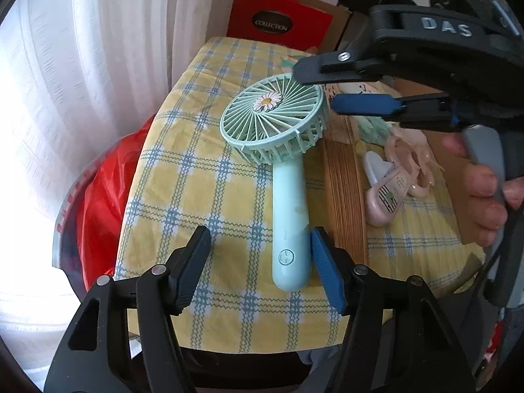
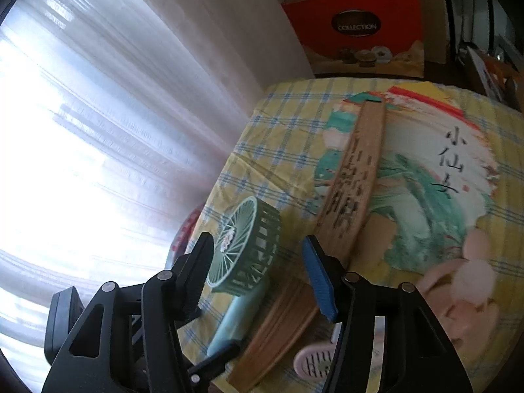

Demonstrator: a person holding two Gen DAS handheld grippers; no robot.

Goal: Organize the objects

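Note:
A mint green handheld fan (image 1: 288,170) with a daisy on its grille lies on the yellow checked tablecloth (image 1: 183,183). My left gripper (image 1: 262,262) is open, with its fingers either side of the low end of the fan's handle. My right gripper (image 1: 319,90) hovers open over the fan's head; in the right wrist view the right gripper (image 2: 258,281) frames the fan head (image 2: 245,245). A folded wooden fan (image 1: 344,190) lies to the right of the handle, and it also shows in the right wrist view (image 2: 353,170).
A small pink fan (image 1: 386,193) and a pink round object (image 1: 409,160) lie right of the wooden fan. A painted paper fan (image 2: 442,177) is spread underneath. A red box (image 1: 278,19) stands behind the table, white curtains (image 1: 82,82) at left, a red bag (image 1: 104,196) below the left edge.

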